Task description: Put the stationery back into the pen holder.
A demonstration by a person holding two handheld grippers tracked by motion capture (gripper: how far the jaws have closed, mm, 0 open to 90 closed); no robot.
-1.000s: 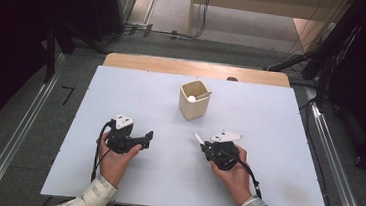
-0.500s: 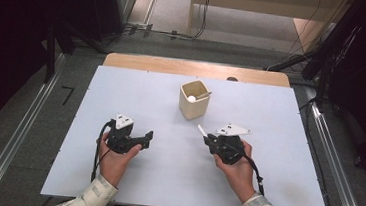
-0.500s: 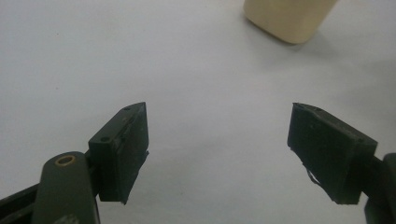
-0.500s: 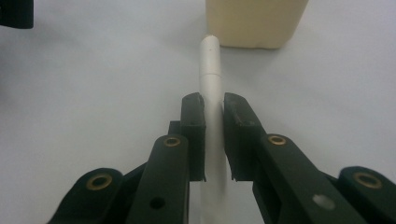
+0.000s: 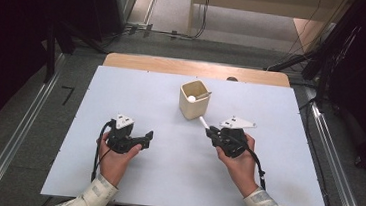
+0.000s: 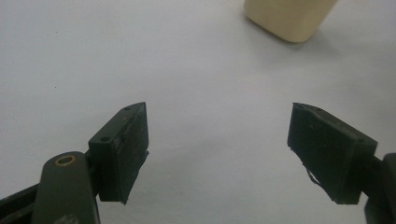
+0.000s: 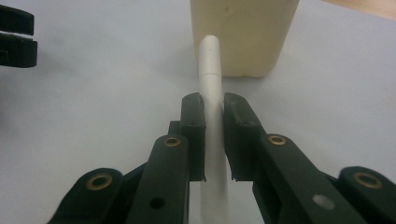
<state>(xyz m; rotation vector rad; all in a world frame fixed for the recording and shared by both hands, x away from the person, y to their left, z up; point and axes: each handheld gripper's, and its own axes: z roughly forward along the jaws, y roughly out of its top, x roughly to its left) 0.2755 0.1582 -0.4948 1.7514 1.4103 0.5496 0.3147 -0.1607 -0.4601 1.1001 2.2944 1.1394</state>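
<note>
A pale grey-white rectangular worktop carries everything, with a strip of light wood showing at its far edge. Toward the far middle of it stands a cream square-sided plastic cup, upright, with a small white ball-shaped thing and a thin stick resting inside it; what these are is too small to tell.

The right gripper, black with a grey three-cornered plate on top, is held in the person's right hand just to the near right of the cup. Its jaws are closed on a slim white plastic stick. In the right gripper view the stick runs straight up between the two black jaws, pinched on both sides, and its rounded tip juts out beyond them toward the cup's near wall. In the high view that tip lies just beside the cup's lower right corner; whether it touches the cup cannot be told.

The left gripper, in the person's left hand, sits well apart to the near left of the cup. Its jaws stand wide open with only bare worktop between them, and the cup's base shows far off beyond them.
</note>
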